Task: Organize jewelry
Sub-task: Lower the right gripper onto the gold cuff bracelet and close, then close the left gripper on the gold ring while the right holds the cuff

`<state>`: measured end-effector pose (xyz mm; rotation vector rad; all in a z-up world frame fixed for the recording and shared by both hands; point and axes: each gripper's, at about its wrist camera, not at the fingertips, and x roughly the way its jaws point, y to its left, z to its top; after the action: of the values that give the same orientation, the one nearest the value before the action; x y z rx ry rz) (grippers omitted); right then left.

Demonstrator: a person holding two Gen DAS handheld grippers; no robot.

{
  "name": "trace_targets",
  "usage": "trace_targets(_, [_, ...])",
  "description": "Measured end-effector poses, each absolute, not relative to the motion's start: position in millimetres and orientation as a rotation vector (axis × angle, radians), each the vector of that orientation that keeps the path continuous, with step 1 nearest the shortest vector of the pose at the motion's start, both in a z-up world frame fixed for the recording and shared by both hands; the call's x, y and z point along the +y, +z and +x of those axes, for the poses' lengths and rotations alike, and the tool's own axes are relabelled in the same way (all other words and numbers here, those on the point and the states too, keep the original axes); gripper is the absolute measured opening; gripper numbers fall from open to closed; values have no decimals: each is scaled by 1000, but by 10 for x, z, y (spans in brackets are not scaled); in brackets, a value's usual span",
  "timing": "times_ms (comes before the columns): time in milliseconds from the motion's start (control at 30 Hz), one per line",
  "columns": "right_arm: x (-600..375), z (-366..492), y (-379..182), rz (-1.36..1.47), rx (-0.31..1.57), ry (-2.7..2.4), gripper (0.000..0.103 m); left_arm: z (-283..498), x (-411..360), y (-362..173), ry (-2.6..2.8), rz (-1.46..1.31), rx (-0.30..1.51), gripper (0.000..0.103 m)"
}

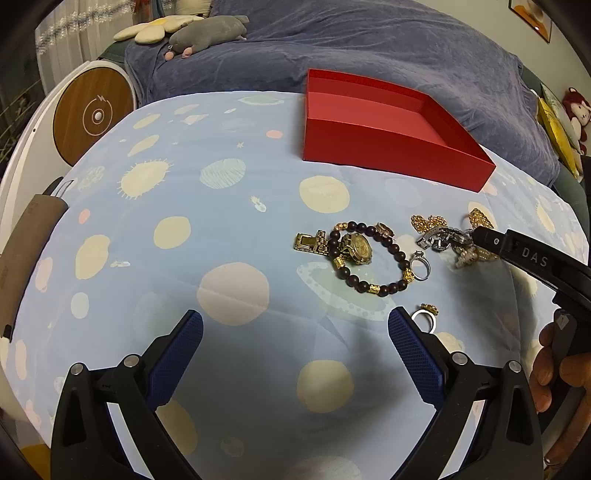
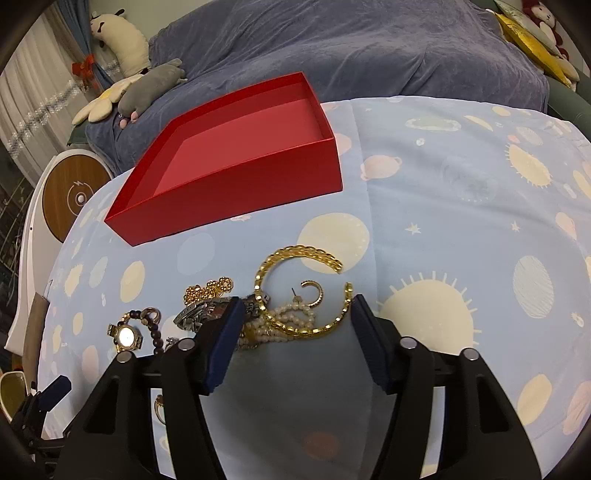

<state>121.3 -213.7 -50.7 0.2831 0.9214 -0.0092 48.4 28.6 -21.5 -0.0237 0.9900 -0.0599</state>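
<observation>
An empty red box (image 1: 391, 147) stands at the back of the table; the right wrist view shows it too (image 2: 236, 173). Jewelry lies in front of it: a gold watch (image 1: 356, 247) inside a dark bead bracelet (image 1: 388, 286), a silver ring (image 1: 420, 266), and a ring with a gold top (image 1: 426, 317). My left gripper (image 1: 295, 328) is open above bare cloth, near that ring. My right gripper (image 2: 295, 314) is open over a pile with a gold chain bangle (image 2: 295, 291), a pearl strand (image 2: 280, 325), a gold hoop earring (image 2: 314, 293) and a silver watch band (image 2: 207, 314).
The table wears a light blue cloth (image 1: 221, 229) with planet prints. A bed with a blue blanket (image 1: 332, 48) and plush toys (image 1: 207, 35) lies behind. A round wood-faced device (image 1: 92, 114) stands at the left edge.
</observation>
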Motion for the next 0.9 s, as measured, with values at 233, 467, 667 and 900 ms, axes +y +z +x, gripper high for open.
trace_targets(233, [-2201,1115,-412,285,911,-9,50,574,265,-268,-82,-15,1008,98])
trace_targets(467, [-2257,875,-196,271,894,40,50,613,321,-310,-83,-22,1006,98])
trace_targets(667, [-2243,586,-197,195,901,48,50,488,204,-307,-147,-11,985,98])
trace_targets(900, [-2381,506,-216,218,911,40,50,343,-210,-346,-264,73,975,97])
